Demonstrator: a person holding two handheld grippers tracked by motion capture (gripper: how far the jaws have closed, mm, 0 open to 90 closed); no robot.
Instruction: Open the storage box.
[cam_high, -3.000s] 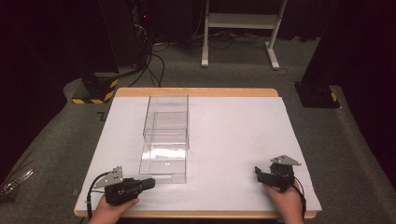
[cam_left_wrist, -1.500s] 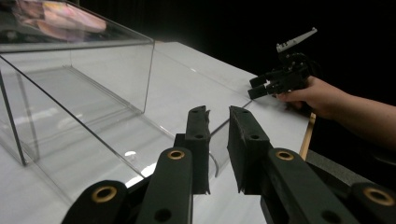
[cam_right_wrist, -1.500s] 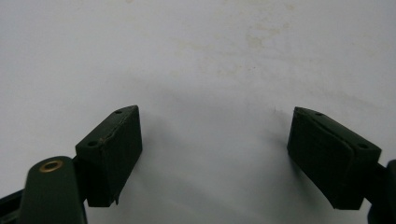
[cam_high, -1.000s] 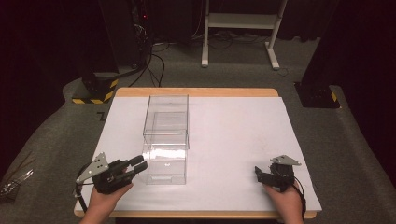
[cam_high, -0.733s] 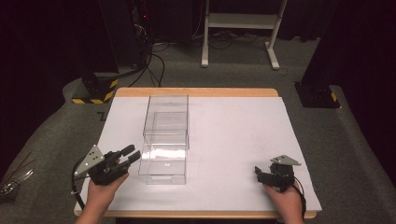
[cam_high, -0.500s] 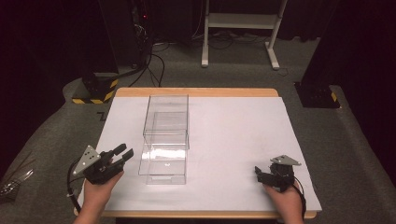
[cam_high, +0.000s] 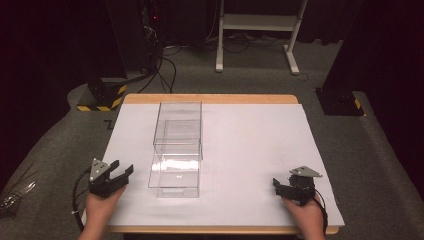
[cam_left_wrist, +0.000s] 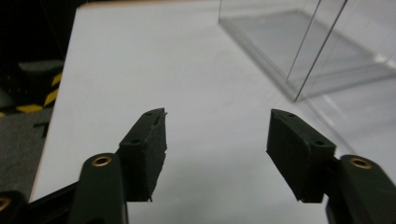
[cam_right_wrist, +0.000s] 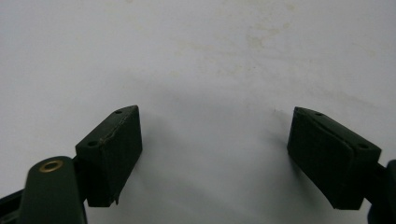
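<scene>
clear box (cam_high: 176, 150): glassy, rectangular | left gripper (cam_high: 120, 172): matte black fingers (cam_left_wrist: 147, 149) apart

**Bare white surface, one clear obstacle**

My left gripper (cam_high: 119, 172) has bare surface (cam_high: 250, 150) ahead, with the clear box (cam_high: 176, 150) just to its right (walls upright, hard to see). My right gripper (cam_high: 281, 186) faces only open white sheet, well apart from the box.
</scene>
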